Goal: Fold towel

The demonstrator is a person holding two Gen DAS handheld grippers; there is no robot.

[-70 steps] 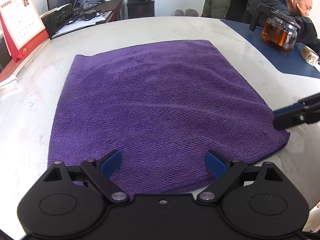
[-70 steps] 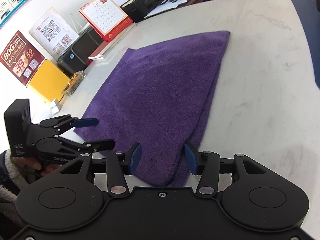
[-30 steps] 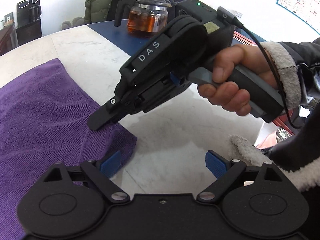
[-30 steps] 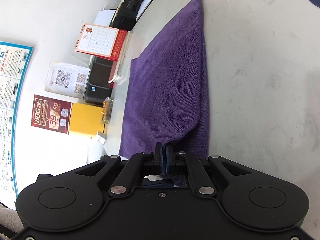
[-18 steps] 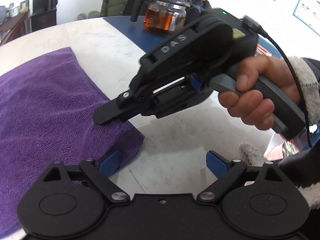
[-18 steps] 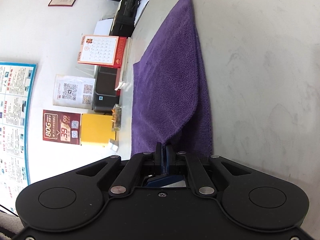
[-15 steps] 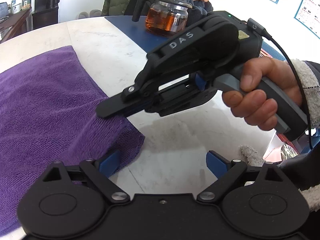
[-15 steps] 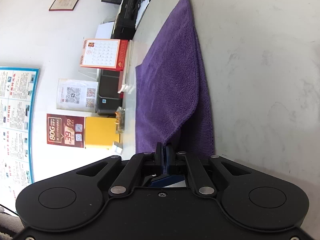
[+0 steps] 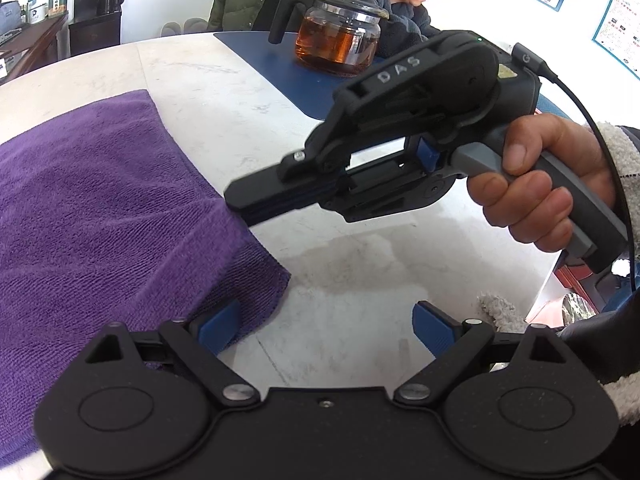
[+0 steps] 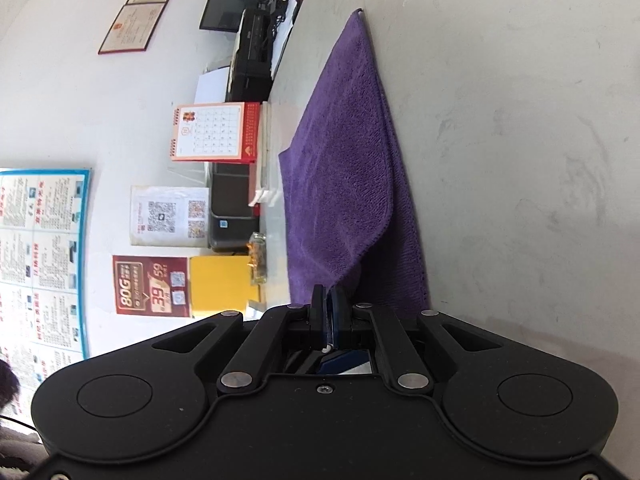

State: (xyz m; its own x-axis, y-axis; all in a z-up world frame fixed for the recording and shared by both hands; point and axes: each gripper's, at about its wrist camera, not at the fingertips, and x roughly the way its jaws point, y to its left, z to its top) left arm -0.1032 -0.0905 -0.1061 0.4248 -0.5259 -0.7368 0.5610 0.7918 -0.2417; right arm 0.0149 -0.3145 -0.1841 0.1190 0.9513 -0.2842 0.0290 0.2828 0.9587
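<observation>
— So, where does the towel (image 9: 100, 216) sit?

— Flat on the pale table (image 9: 360, 280), except the near right corner. My right gripper (image 10: 328, 304) has its jaws pressed together on that corner, and a flap of purple cloth hangs from it in a soft curve over the layer beneath.

— And the other one?

— My left gripper (image 9: 320, 326) hangs with its jaws wide apart, holding nothing. One blue pad (image 9: 218, 326) rests just over the towel's near edge, the other over bare table.

— How do you expect the cloth to behave?

— Light, limp and fuzzy, I judge. It drapes from a single pinch and won't hold a shape, so the fold will sag unless both corners travel together. It looks more likely to drag on the table than to slide.

— Where would you take hold?

— Right at the hem of the other near corner, a thin bite of one layer only, matching the right side's grip.
</observation>
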